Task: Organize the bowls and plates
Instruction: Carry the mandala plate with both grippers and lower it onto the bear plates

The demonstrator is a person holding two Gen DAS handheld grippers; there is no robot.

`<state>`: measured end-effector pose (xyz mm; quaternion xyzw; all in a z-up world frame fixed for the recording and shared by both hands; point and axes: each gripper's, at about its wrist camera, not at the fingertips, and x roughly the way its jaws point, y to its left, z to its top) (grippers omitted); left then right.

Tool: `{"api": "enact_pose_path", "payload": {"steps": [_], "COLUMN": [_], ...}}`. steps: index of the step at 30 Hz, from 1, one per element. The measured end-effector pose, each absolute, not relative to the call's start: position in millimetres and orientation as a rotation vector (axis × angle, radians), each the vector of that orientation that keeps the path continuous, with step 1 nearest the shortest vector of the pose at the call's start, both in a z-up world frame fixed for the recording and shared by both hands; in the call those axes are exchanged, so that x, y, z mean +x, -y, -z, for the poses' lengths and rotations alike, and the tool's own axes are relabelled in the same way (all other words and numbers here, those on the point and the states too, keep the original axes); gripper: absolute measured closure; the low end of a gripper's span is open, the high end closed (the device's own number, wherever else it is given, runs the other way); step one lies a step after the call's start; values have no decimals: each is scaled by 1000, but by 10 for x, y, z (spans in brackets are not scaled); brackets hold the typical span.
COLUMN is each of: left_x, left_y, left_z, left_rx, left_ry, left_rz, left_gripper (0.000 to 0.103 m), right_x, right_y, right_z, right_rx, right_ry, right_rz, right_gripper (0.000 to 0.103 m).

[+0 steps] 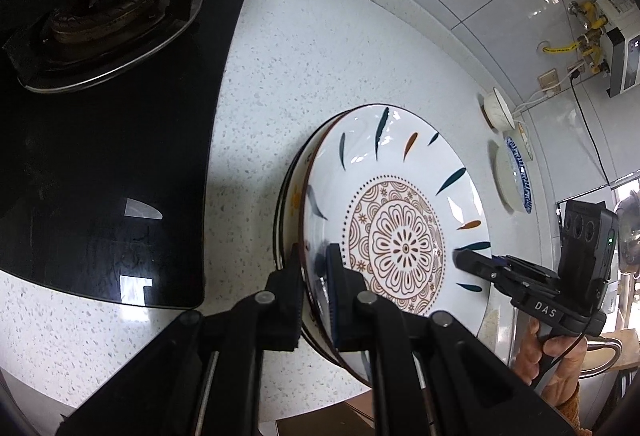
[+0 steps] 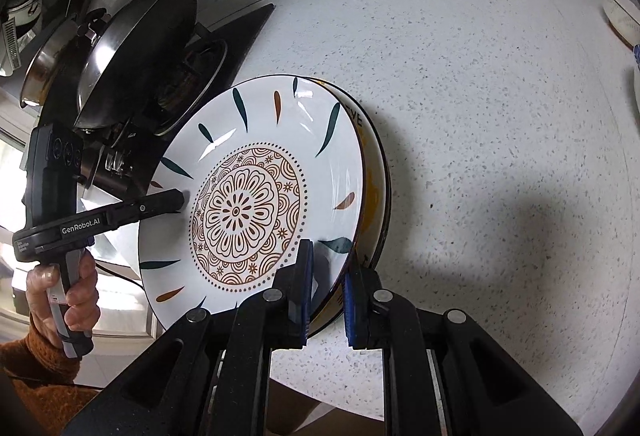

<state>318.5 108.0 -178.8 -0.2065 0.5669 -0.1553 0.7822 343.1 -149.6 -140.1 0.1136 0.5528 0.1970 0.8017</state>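
Observation:
A white plate with a brown mandala and teal and orange leaf marks (image 1: 400, 220) (image 2: 256, 195) sits on top of a yellow-trimmed plate (image 2: 374, 195) on the speckled counter. My left gripper (image 1: 316, 276) is shut on the patterned plate's rim; it also shows in the right wrist view (image 2: 182, 197). My right gripper (image 2: 326, 276) straddles the opposite rim of both plates, pads slightly apart from them; it also shows in the left wrist view (image 1: 460, 260).
A black glass cooktop (image 1: 104, 175) with a burner lies left of the plates. A wok (image 2: 140, 51) and a pot (image 2: 44, 63) stand on it. A white bowl (image 1: 498, 111) and a blue-rimmed plate (image 1: 516, 175) sit further along the counter (image 2: 500, 115). Tiled wall behind.

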Motion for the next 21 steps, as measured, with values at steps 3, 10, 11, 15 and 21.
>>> {"api": "enact_pose_path", "payload": {"steps": [3,10,11,15,21], "left_x": [3195,3178,3174,3172,3195], "left_y": [-1078,-1087,-1088,-1087,-1106], "left_z": [1781,1794,1795,1792,1803], "left_rx": [-443,-459,-463,-470,-486], "left_ry": [-1225,-1227,-1227,-1232,-1243], "left_rz": [333,336,338,341,344], "left_gripper": [94,94,94,94,95], "right_x": [3442,3443,3445,3459,3479], "right_y": [1504,1489,1490,1494,1498], "right_z": [1413,1423,1425,1434,1425], "right_rx": [247,247,248,252,240], "right_ry": [-1190,-1194,-1196,-1205,-1228], "right_rz": [-422,-424,-424,-427,-421], "right_gripper": [91,91,91,91,90]}}
